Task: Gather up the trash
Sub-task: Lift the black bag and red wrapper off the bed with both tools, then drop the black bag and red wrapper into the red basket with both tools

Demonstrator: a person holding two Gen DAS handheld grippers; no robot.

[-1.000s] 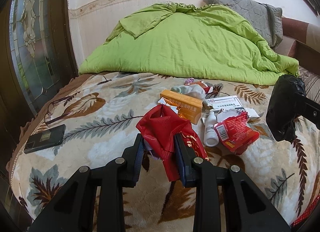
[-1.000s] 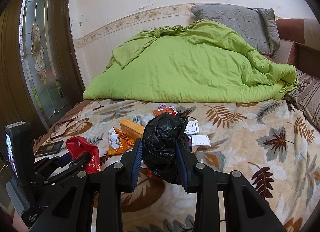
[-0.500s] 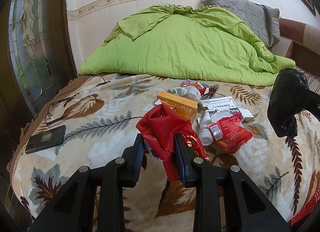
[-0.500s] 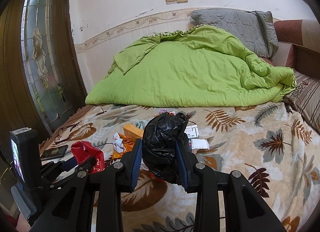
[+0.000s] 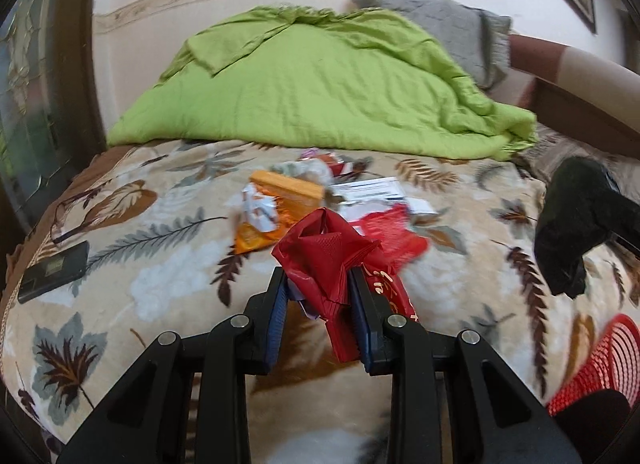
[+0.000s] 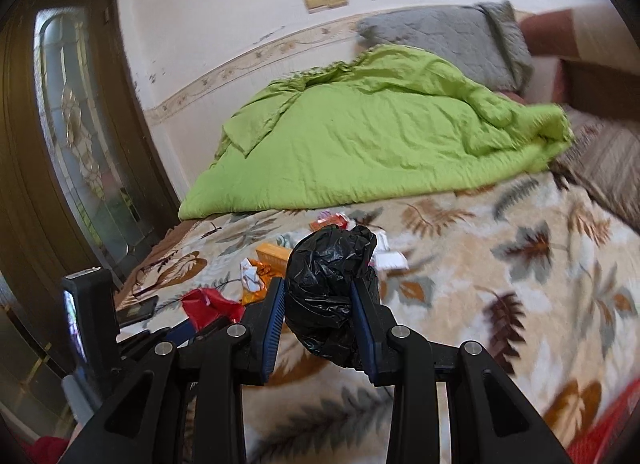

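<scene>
The left tool point(image 5: 318, 304) is clenched on a red bag point(image 5: 328, 260), which sits right between its pads and pokes up past the tips. The right tool point(image 6: 318, 306) is clenched on a black bag point(image 6: 328, 280), squeezed into a ball between its pads. Each grip is only on thin, crinkly plastic, so a bag could slide out and drop back on the bed point(image 5: 140, 284) if the tool shakes or tips. A loose red flap hangs down under the left tool, and it could snag on the fuzzy blanket and get pulled free. Just past the left tool's tips lies more trash: a red wrapper point(image 5: 396, 232), an orange wrapper point(image 5: 260, 224), an orange box point(image 5: 288, 186) and a white box point(image 5: 372, 188). With both tools full, neither can pick these up, so they may be left behind. Off to the left side of the left tool lies a phone point(image 5: 52, 272); it is not trash and should not be grabbed by mistake. Far ahead is a green quilt point(image 5: 312, 76) that could hide small bits.
</scene>
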